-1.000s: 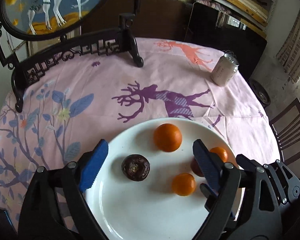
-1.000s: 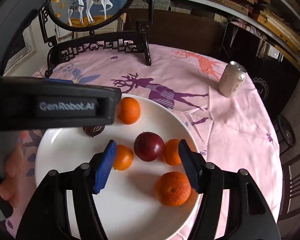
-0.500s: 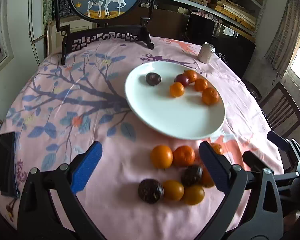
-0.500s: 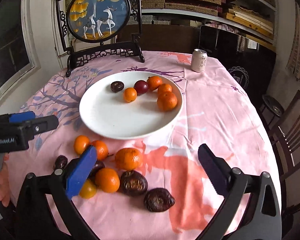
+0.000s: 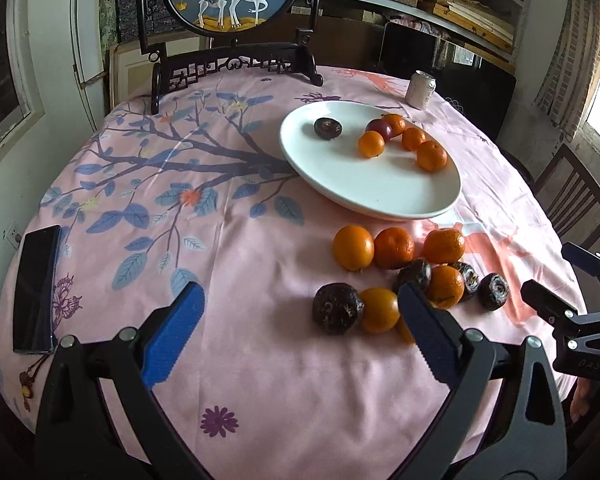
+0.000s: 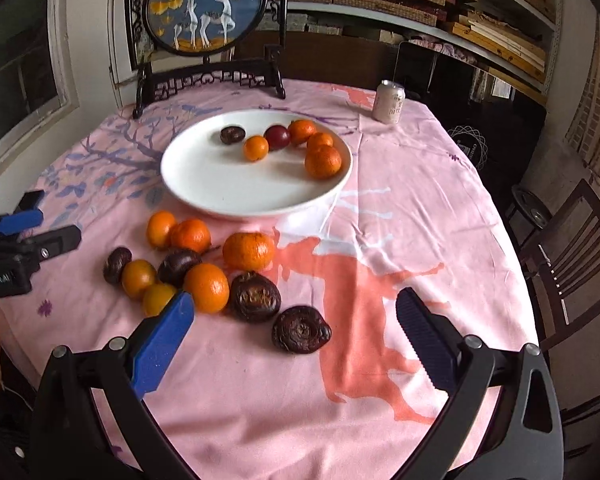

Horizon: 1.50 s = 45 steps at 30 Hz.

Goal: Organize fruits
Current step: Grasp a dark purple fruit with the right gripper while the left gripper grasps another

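Note:
A white plate (image 5: 380,196) (image 6: 220,184) holds several oranges, a red plum (image 6: 277,137) and a dark wrinkled passion fruit (image 5: 328,128). A loose pile of oranges and dark passion fruits (image 5: 396,276) (image 6: 196,264) lies on the pink cloth in front of the plate. My left gripper (image 5: 300,328) is open and empty, low near the table's front edge, left of the pile. My right gripper (image 6: 296,328) is open and empty above the nearest passion fruit (image 6: 300,330). Each gripper shows at the edge of the other's view.
A drink can (image 5: 420,87) (image 6: 388,102) stands behind the plate. A framed deer screen on a black stand (image 5: 236,20) is at the back. A dark phone (image 5: 36,292) lies at the table's left edge. Wooden chairs (image 6: 572,256) stand to the right.
Both grippers have pulled back from over the plate toward the table's front edge. The loose pile of fruit has come into view. Both stayed open and empty.

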Tool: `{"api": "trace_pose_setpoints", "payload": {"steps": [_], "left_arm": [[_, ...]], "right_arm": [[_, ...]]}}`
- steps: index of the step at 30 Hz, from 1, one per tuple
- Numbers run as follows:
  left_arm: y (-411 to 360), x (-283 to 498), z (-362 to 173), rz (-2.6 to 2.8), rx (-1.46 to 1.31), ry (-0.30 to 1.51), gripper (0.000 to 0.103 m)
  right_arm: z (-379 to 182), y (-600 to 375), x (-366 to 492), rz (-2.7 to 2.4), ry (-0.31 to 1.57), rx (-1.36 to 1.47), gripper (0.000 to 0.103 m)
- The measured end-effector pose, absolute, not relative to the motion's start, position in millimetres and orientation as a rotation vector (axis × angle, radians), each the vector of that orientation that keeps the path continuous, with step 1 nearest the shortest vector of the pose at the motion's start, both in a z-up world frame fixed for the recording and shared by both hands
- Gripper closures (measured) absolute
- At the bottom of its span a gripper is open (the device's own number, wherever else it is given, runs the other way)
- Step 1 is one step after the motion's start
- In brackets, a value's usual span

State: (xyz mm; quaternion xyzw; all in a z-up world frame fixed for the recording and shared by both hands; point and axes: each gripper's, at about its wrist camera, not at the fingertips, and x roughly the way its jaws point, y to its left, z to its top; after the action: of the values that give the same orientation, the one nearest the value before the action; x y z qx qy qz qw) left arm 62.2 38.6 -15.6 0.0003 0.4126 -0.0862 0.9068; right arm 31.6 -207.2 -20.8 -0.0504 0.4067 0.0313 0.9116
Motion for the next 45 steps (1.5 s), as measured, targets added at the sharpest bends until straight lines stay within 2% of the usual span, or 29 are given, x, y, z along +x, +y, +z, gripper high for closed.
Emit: {"api": "trace_pose_setpoints", "payload": {"steps": [6, 7, 9, 10, 11, 13, 26, 29, 30, 31, 32, 33, 34, 45], "left_arm": [[48, 56, -33, -0.166, 0.016, 0.899, 0.004], [50, 56, -35, -0.162, 0.015, 0.905, 0.004], [52, 55, -38, -0.158, 0.015, 0.918, 0.004], [53, 55, -40, -0.155, 0.018, 0.924, 0.004], [52, 55, -42, -0.153, 0.024, 0.928, 0.004], [49, 56, -45, -0.141, 0.048, 0.932, 0.004], [13, 80, -81, -0.190, 0.137, 1.024, 0.005], [6, 86, -84, -0.212, 0.139, 1.009, 0.017], [4, 88, -82, -0.225, 0.139, 1.003, 0.026], [2, 90, -81, -0.238, 0.139, 0.997, 0.041], [0, 91, -79, -0.257, 0.140, 0.993, 0.047], [-1, 93, -79, -0.267, 0.143, 0.990, 0.059], [-3, 93, -78, -0.269, 0.143, 0.987, 0.064], [12, 75, -46, -0.306, 0.059, 0.939, 0.065]], "right_arm": [[-63, -214, 40, 0.061, 0.923, -0.092, 0.002], [-66, -216, 43, 0.059, 0.925, -0.090, 0.005], [-72, -218, 51, 0.064, 0.943, -0.089, 0.017], [-77, -219, 55, 0.064, 0.959, -0.085, 0.031], [-83, -221, 59, 0.067, 0.984, -0.076, 0.050], [-84, -226, 59, 0.099, 0.982, -0.029, 0.058], [-69, -235, 37, 0.119, 0.983, 0.050, 0.058], [-66, -238, 35, 0.117, 0.974, 0.060, 0.058], [-66, -239, 35, 0.117, 0.971, 0.061, 0.058], [-65, -239, 35, 0.116, 0.971, 0.062, 0.058], [-66, -239, 34, 0.116, 0.971, 0.063, 0.058], [-66, -239, 35, 0.117, 0.972, 0.066, 0.058], [-67, -239, 35, 0.116, 0.974, 0.070, 0.058], [-52, -225, 38, 0.167, 0.944, 0.071, 0.058]]}}
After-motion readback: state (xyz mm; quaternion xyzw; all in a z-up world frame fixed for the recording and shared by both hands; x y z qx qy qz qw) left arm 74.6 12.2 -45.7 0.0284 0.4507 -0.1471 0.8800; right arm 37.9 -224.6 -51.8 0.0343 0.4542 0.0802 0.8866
